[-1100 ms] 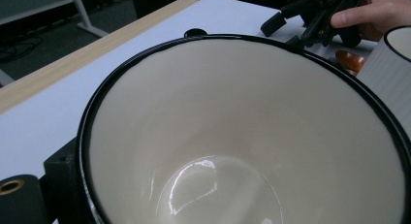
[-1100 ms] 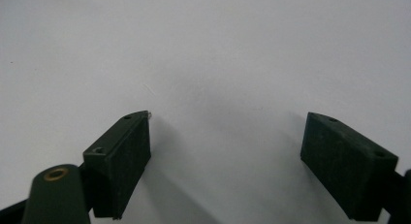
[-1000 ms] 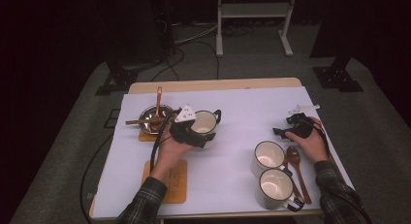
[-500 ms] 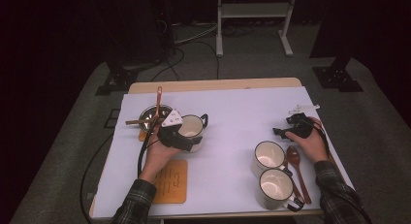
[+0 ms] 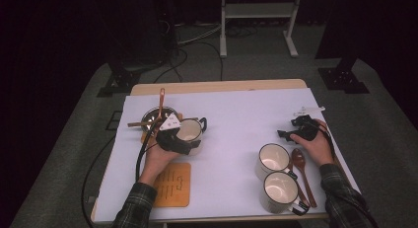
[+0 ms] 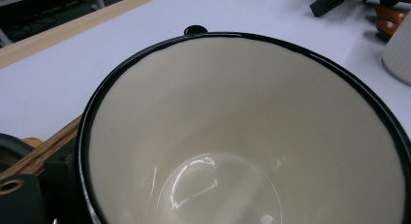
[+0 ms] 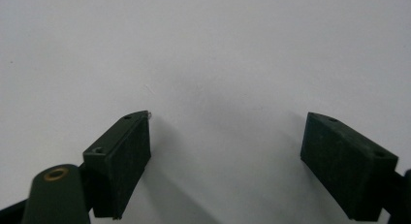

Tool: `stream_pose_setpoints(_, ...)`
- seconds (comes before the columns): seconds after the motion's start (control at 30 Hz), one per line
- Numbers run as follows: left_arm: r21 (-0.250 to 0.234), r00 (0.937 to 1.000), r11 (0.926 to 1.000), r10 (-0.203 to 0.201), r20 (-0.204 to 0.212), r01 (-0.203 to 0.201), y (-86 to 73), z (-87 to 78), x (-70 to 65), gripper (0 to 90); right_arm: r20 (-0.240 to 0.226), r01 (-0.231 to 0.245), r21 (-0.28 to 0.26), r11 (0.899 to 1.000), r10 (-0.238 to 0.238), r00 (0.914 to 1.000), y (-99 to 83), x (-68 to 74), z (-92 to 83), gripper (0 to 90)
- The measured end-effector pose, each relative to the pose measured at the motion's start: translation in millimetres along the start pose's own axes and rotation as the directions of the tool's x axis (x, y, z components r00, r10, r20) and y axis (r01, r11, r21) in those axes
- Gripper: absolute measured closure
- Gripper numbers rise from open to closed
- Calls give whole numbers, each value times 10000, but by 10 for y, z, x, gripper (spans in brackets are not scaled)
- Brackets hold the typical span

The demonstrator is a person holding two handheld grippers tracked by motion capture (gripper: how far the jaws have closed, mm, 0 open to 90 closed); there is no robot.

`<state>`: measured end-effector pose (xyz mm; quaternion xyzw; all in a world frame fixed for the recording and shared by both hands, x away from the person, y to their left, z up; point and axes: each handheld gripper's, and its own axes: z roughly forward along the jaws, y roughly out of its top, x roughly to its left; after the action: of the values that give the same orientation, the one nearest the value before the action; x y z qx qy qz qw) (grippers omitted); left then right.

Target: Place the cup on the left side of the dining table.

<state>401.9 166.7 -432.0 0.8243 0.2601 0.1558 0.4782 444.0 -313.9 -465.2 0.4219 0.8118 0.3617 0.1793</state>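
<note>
Sitting at the left of the white table cover [image 5: 236,114] is a cream enamel mug [image 5: 190,132] with a black rim and a black handle turned to the far right, and the left gripper [image 5: 172,138] is holding it by the near wall. In the left gripper view the mug's inside [image 6: 242,132] is showing cream, glossy and empty, with one black jaw lying against the outside of its rim at lower left, so the claw is clamping the wall, closed down to the thickness of the enamel. The mug is standing just right of a small metal bowl [image 5: 156,117] that is carrying crossed copper-coloured rods [image 5: 161,102]; whether mug and bowl are touching cannot be told. An orange-brown mat [image 5: 172,183] is lying near the table's front edge, under the person's left forearm [image 5: 143,188] in a plaid sleeve. The right gripper [image 5: 296,133] is resting at the right of the table, well apart from the held mug. In the right gripper view its claw [image 7: 225,161] is standing wide open, both black pads over bare white cover, gripping nothing. Two further cream mugs are standing at front right, the farther one [image 5: 272,159] and the nearer one [image 5: 279,191] just beside each other, both upright and empty. A brown wooden spoon [image 5: 300,171] is lying just right of them, bowl end pointing away from the person, beside the right hand [image 5: 315,146].
</note>
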Motion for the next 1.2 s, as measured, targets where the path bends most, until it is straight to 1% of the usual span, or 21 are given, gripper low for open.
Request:
stream_pose_setpoints(0.2,-33,10000,10000,-1,-50,1,-12,-5,-5,31,12,28,-12,10000,-28,10000,-1,1,0,166)
stream_pose_setpoints(0.3,15,9998,10000,-47,-172,48,-6,-8,-19,30,6,21,-9,10000,-21,10000,-1,0,0,166)
stream_pose_setpoints(0.47,22,9994,9997,-228,-253,229,-7,-43,-25,23,-8,-9,12,10000,9,10000,1,-1,0,165)
stream_pose_setpoints(0.6,-74,9991,9993,-358,-218,356,-4,-85,-32,13,-13,-17,17,10000,17,10000,1,-2,0,166)
stream_pose_setpoints(0.67,-5,9989,9992,-399,-245,399,-7,-114,-46,0,-19,-27,13,10000,27,10000,1,-3,-1,165)
stream_pose_setpoints(0.73,61,9989,9992,-394,-259,395,-18,-146,-54,0,-15,-28,1,10000,28,10000,0,-2,0,166)
stream_pose_setpoints(0.87,116,9983,9986,-512,-267,515,-36,-210,-57,0,-39,-32,0,10000,32,10000,1,-9,0,166)
stream_pose_setpoints(0.9,101,9982,9986,-523,-300,526,-40,-226,-63,0,-45,-39,-4,10000,39,10000,1,-9,0,166)
stream_pose_setpoints(0.97,252,9980,9985,-470,-413,481,-44,-271,-74,0,-24,-22,3,10000,22,10000,1,-6,0,166)
stream_pose_setpoints(1.1,218,9972,9983,-530,-535,542,-74,-369,-88,0,-15,-22,15,10000,22,10000,1,-2,0,166)
stream_pose_setpoints(1.2,287,9964,9981,-519,-670,539,-106,-438,-88,0,-15,-16,18,10000,16,10000,1,-2,0,166)
